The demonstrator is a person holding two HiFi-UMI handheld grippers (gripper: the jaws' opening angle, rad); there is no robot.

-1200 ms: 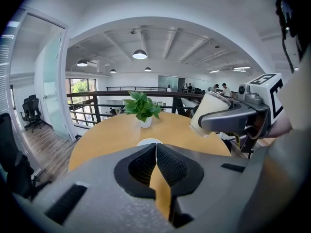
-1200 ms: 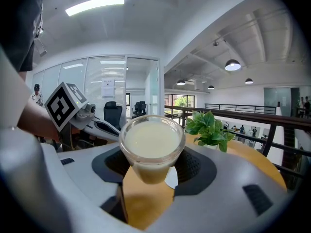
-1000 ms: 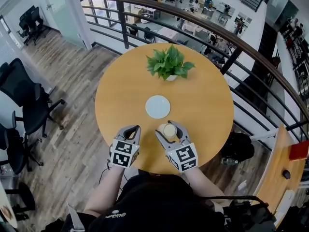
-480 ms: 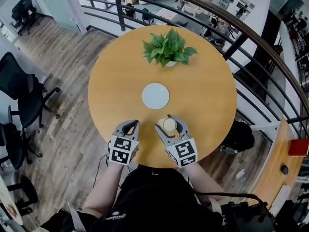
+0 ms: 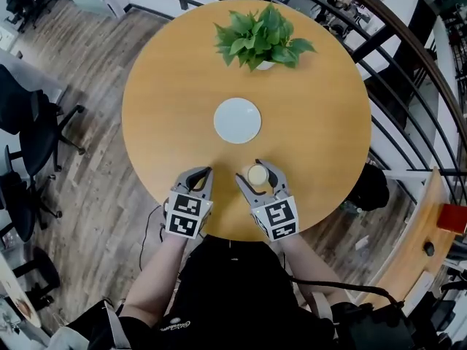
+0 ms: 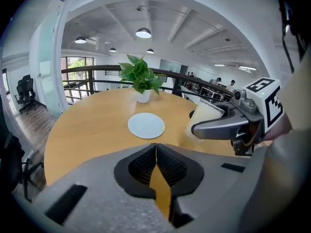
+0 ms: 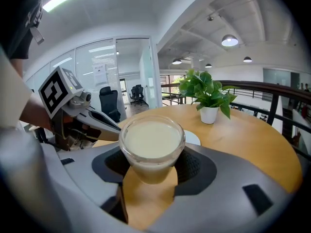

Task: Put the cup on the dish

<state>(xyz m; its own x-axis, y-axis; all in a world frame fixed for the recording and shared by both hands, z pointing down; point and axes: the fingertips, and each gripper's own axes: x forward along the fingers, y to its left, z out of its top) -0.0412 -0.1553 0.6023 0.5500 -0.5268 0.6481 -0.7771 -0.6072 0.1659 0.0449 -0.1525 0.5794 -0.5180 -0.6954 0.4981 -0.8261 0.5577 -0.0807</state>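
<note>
A clear glass cup [image 5: 257,175] of cream liquid sits between the jaws of my right gripper [image 5: 255,172], which is shut on it over the near part of the round wooden table [image 5: 321,122]. In the right gripper view both pads press the cup [image 7: 152,147] at its sides. The round white dish [image 5: 237,120] lies flat at the table's middle, beyond the cup and slightly left. My left gripper [image 5: 202,173] hovers beside the right one, shut and holding nothing, its pads [image 6: 146,154] together. In the left gripper view the dish [image 6: 146,125] lies ahead and the cup [image 6: 203,123] is to the right.
A potted green plant [image 5: 259,35] stands at the table's far side, beyond the dish. A dark railing [image 5: 408,42] curves round the table's far and right sides. Black office chairs [image 5: 29,122] stand on the wood floor to the left.
Both grippers have sunk toward the table near its front edge, with the cup still between the right jaws. The head view has tilted, so the table now fills more of the picture.
</note>
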